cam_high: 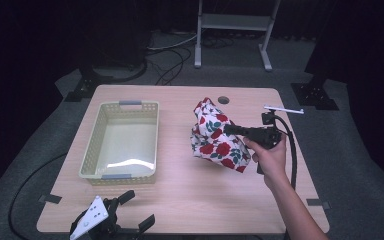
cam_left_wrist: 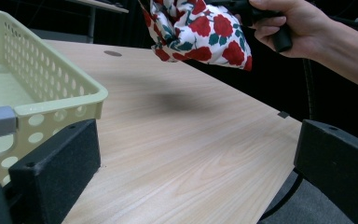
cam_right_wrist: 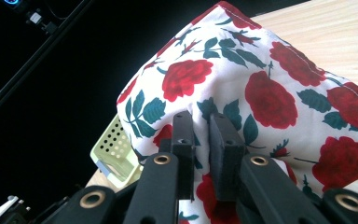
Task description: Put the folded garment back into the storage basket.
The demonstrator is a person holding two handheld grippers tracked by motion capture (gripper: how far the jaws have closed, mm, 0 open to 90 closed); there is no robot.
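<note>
Black jaws pinched on fold of rose-print cloth (cam_right_wrist: 270, 88), lifted clear of desk (cam_high: 180, 190) at 3 o'clock from basket (cam_high: 122, 142). Thin grip: likely slip, or drape snagging basket rim. Left gripper (cam_high: 111, 220) parked at 6 o'clock, jaws released.

You get a brightly lit table (cam_high: 180, 190) from above while the surroundings fall nearly black. A soft shadow lies on the wood under the floral cloth (cam_left_wrist: 200, 28). Glare whitens the basket (cam_high: 122, 165) floor, and close jaws blur slightly
</note>
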